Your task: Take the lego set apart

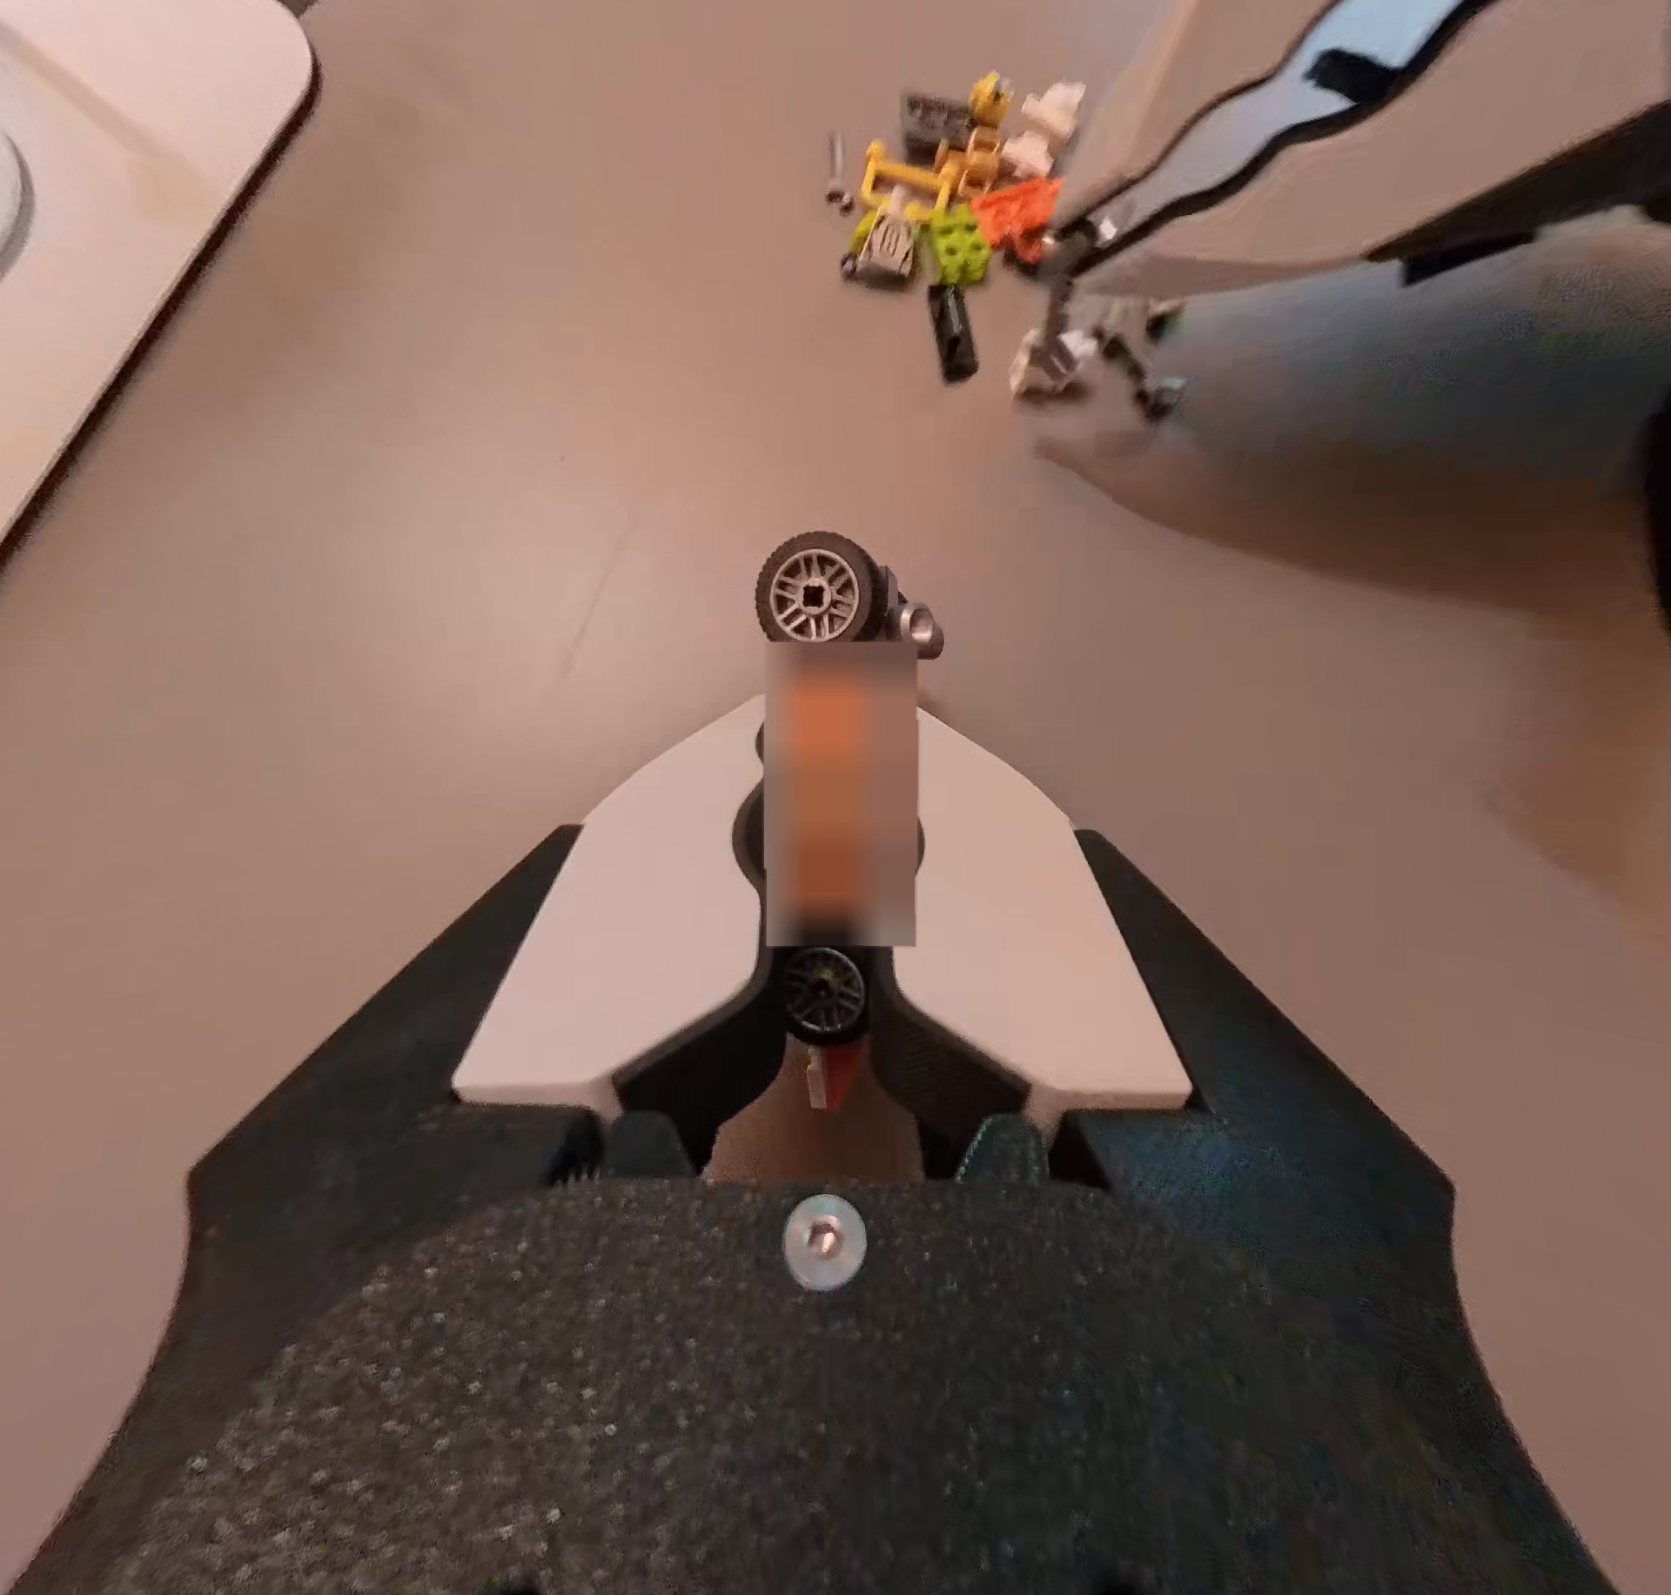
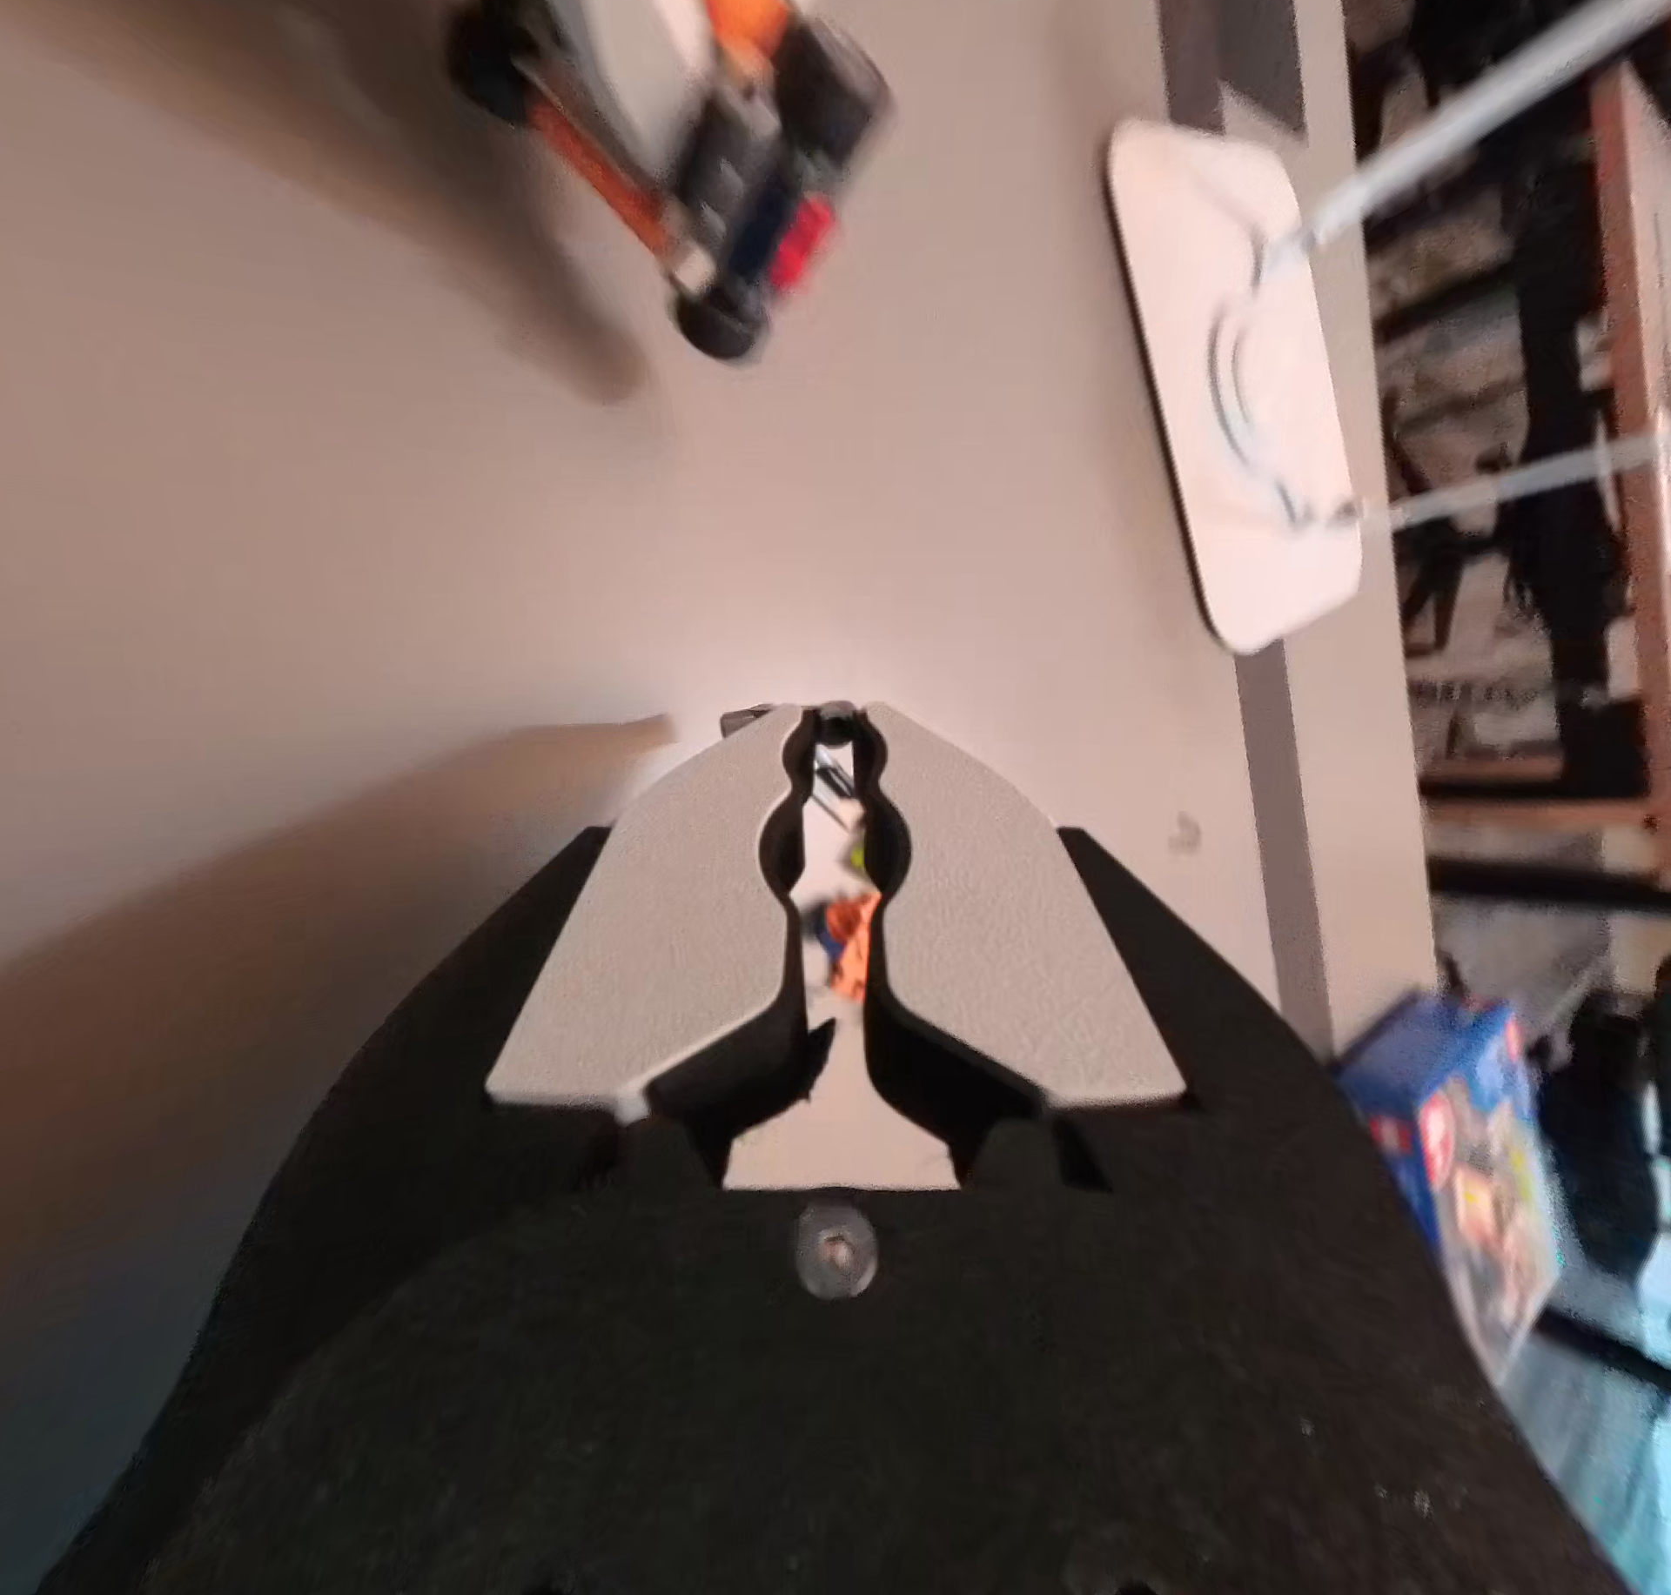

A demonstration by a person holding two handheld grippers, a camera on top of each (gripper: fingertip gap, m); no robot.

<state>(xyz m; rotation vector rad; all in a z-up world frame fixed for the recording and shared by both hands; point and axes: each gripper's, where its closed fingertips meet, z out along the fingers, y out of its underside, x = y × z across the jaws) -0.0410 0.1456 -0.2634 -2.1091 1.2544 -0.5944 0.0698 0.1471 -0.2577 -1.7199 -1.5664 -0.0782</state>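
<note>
Holding: the left gripper [image 1: 836, 792] is clenched on the toy car [image 1: 818, 598], which sits upright between its fingers at picture centre; one grey-spoked wheel sticks out past the tips at 12 o'clock, another shows near the palm.
Car body: hidden by a mosaic patch; orange shows through.
Right gripper [image 2: 836, 724]: nearly closed, pinching a small dark piece [image 2: 836, 720] at its tips; blurred.
Loose pieces [image 1: 949, 186]: yellow, lime, orange, white and grey bits heaped on the table [image 1: 452, 467] at 1 o'clock, just beside the right gripper's tips.
White pad [image 2: 1234, 394]: at 2 o'clock in the right wrist view.
Blue box [image 2: 1447, 1163]: at 4 o'clock, off the table edge.
</note>
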